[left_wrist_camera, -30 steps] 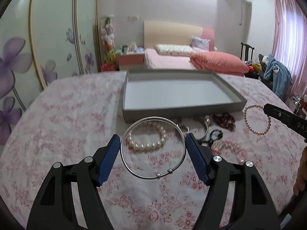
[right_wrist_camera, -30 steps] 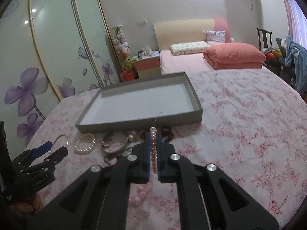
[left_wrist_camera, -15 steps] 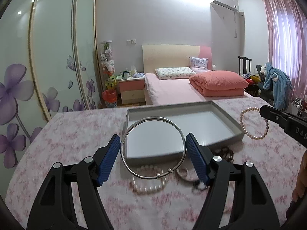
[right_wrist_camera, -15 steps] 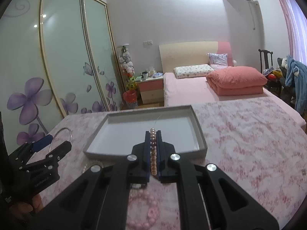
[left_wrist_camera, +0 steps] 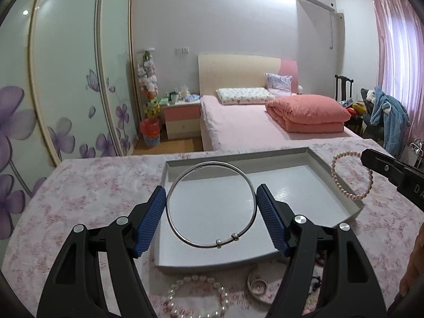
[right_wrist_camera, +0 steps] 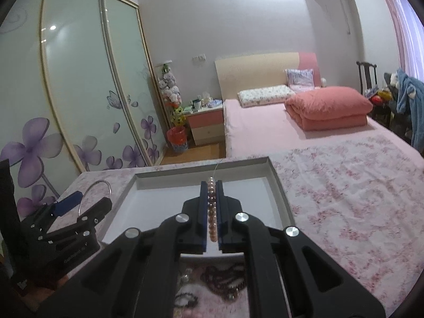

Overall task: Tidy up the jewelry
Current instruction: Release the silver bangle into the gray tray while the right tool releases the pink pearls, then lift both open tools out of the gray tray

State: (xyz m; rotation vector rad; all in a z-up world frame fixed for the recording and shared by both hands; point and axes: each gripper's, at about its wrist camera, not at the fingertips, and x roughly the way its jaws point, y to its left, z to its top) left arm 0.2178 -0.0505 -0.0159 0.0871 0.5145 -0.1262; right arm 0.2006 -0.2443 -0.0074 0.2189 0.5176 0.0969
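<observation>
Left gripper (left_wrist_camera: 211, 206) clamps the stiff, slippery thin silver bangle (left_wrist_camera: 211, 234) across its width; right gripper (right_wrist_camera: 211, 206) pinches the limp pink pearl bracelet (right_wrist_camera: 212, 212).

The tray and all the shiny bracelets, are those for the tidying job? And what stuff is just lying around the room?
For the job:
- grey tray
- silver bangle in the left tool
- pink pearl bracelet in the right tool
- white pearl bracelet on the flowery cloth
- dark bead bracelet

Just lying about:
- folded pink quilt
- blue robe
- red bin
</observation>
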